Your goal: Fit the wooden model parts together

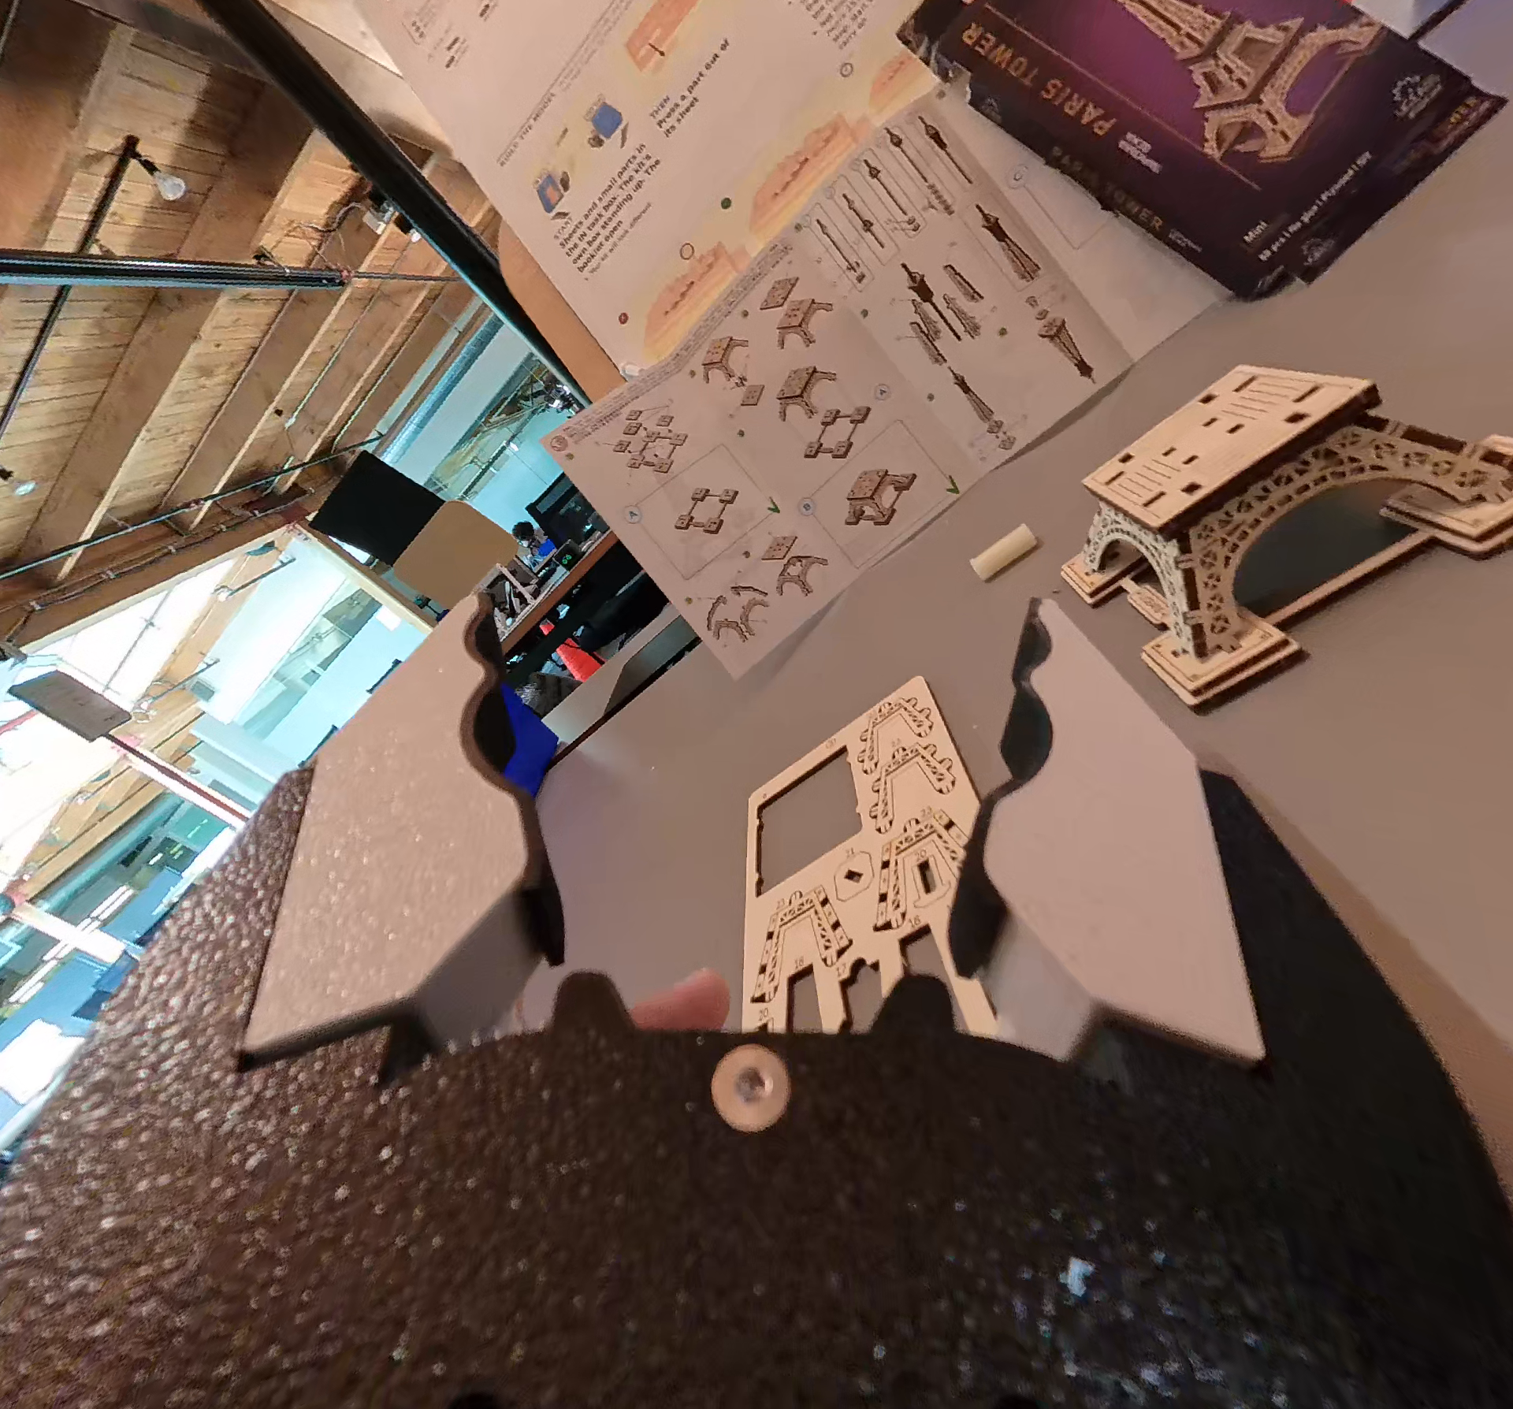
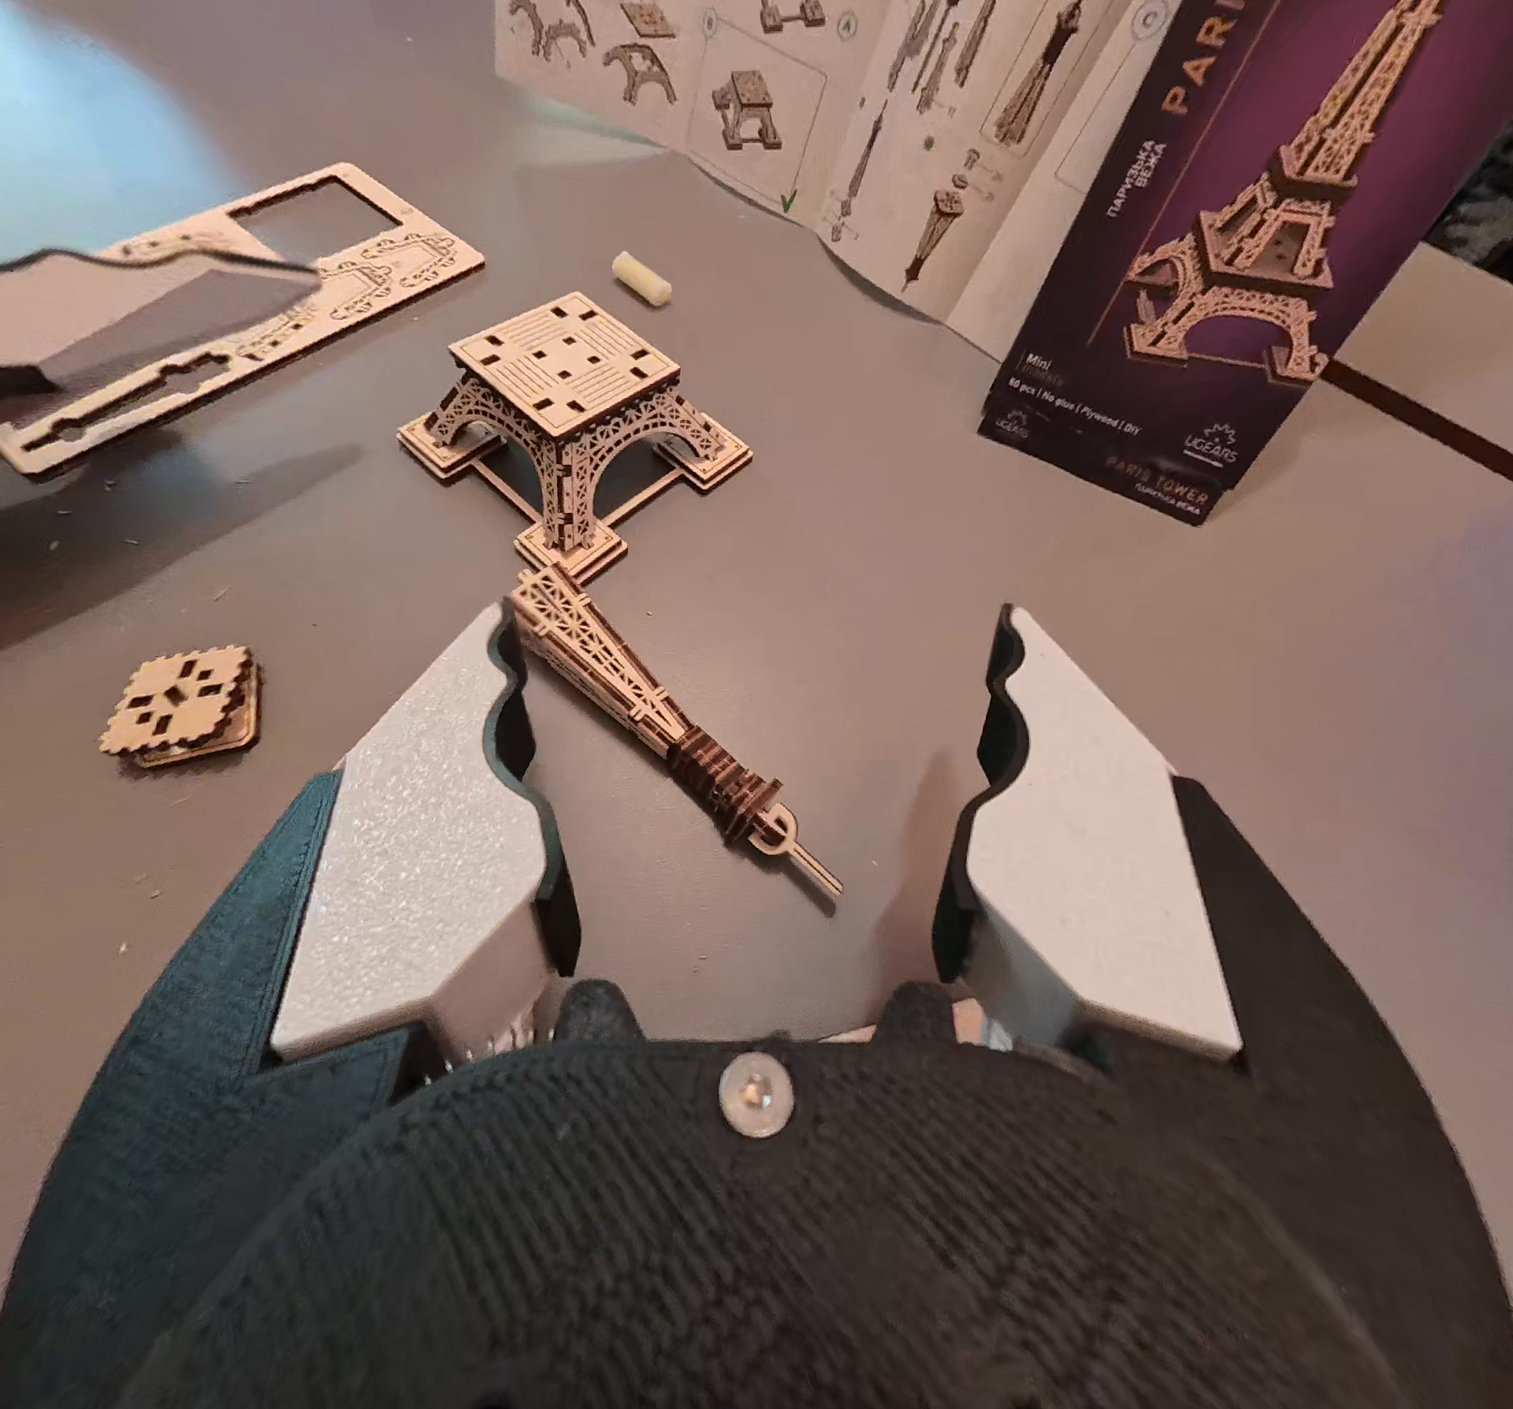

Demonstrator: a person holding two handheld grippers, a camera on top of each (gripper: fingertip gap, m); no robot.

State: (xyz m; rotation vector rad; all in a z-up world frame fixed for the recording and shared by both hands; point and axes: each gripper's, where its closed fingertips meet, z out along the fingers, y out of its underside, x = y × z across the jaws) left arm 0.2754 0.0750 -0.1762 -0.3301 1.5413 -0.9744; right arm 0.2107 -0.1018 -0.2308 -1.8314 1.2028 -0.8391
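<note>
The wooden tower base (image 2: pixel 573 428) stands upright on the grey table, four arched legs under a flat slotted top; it also shows in the left wrist view (image 1: pixel 1277 518). The wooden spire section (image 2: pixel 647 715) lies on its side just in front of the base, between my right gripper's fingers. My right gripper (image 2: pixel 757 674) is open and empty above it. A small square wooden platform piece (image 2: pixel 184 706) lies to the left. My left gripper (image 1: pixel 757 665) is open and empty, tilted, above the flat wooden part sheet (image 1: pixel 860 854); one finger (image 2: pixel 164 305) shows in the right wrist view.
A folded instruction sheet (image 2: pixel 819 60) stands behind the base, next to the purple kit box (image 2: pixel 1228 223). A small pale cylinder (image 2: pixel 643 278) lies on the table between sheet and base. The part sheet (image 2: pixel 246 322) lies at the far left. From the right gripper's tips to the small square wooden platform piece (image 2: pixel 184 706) is close to 8 cm.
</note>
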